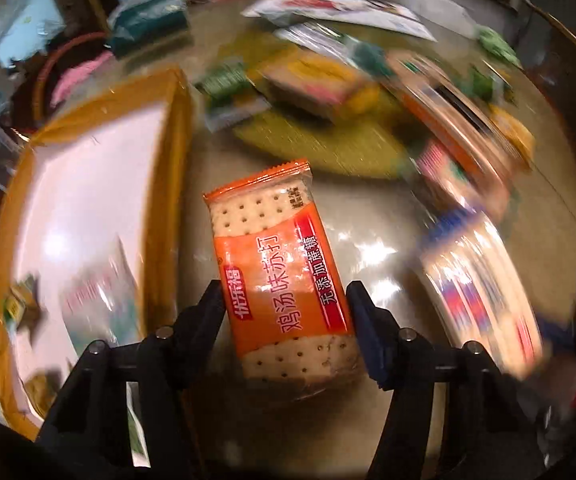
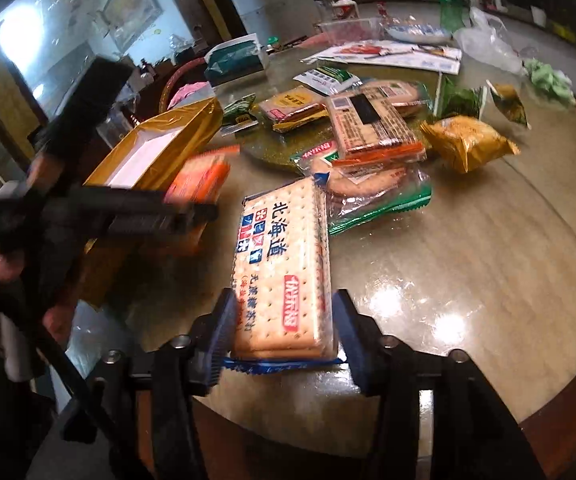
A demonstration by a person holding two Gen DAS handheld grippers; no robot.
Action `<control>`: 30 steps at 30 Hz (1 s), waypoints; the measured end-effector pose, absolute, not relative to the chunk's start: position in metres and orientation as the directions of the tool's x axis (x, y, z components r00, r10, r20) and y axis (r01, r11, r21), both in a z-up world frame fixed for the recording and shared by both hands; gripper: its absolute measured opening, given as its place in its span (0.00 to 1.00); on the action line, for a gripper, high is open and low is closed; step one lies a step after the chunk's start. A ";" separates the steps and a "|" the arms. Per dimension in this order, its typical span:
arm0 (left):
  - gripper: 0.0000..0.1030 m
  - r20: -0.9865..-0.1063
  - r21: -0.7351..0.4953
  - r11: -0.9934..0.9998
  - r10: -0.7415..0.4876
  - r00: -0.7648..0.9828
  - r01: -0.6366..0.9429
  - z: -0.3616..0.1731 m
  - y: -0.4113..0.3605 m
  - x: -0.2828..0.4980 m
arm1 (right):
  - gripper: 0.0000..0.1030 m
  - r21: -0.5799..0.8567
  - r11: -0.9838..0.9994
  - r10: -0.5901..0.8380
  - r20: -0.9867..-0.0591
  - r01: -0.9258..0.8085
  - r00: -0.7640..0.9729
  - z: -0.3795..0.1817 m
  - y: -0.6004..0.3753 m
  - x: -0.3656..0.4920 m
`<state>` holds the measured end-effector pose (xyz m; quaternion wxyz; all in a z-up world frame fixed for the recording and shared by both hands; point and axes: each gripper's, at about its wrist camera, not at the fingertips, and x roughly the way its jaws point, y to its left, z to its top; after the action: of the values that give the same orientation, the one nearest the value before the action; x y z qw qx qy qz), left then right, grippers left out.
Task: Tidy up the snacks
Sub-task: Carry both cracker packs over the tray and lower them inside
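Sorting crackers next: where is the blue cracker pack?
In the right wrist view, the blue cracker pack lies on the table between the right tongs, right of the gold box.

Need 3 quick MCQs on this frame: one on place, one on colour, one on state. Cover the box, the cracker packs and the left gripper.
1. In the left wrist view, where is the gold box relative to the orange pack?
A. To its left
B. To its right
C. Under it

2. What colour is the trim on the pack between the fingers of the right gripper?
A. Green
B. Blue
C. Black

3. What is the state of the left gripper?
A. Wide open, nothing between the fingers
B. Shut on a bottle
C. Shut on the orange pack

Answers:
1. A, the box's rim fills the left side of the view, beside the pack.
2. B, the wrapper's crimped end and corner are blue.
3. C, both pads press on the pack's sides, and it stays sharp while the table blurs.
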<state>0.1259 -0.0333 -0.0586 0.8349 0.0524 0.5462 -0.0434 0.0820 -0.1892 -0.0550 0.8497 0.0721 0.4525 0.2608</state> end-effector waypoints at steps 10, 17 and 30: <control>0.67 -0.935 -0.003 0.987 -0.061 0.350 0.161 -0.050 -0.019 0.093 | 0.73 0.211 0.882 0.414 -0.773 -0.421 0.481 -0.054 -0.158 0.093; 0.69 -0.937 0.042 0.982 -0.025 0.348 0.184 -0.059 -0.036 0.100 | 0.56 0.139 0.897 0.353 -0.796 -0.419 0.492 -0.059 -0.165 0.071; 0.59 -0.902 0.030 0.984 -0.050 0.429 0.178 -0.055 -0.036 0.072 | 0.56 0.173 0.913 0.355 -0.785 -0.370 0.508 -0.061 -0.168 0.072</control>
<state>0.0723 -0.0362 -0.0552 0.8432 0.0603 0.5300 -0.0678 0.0716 -0.1679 -0.0612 0.8684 -0.0083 0.4498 0.2085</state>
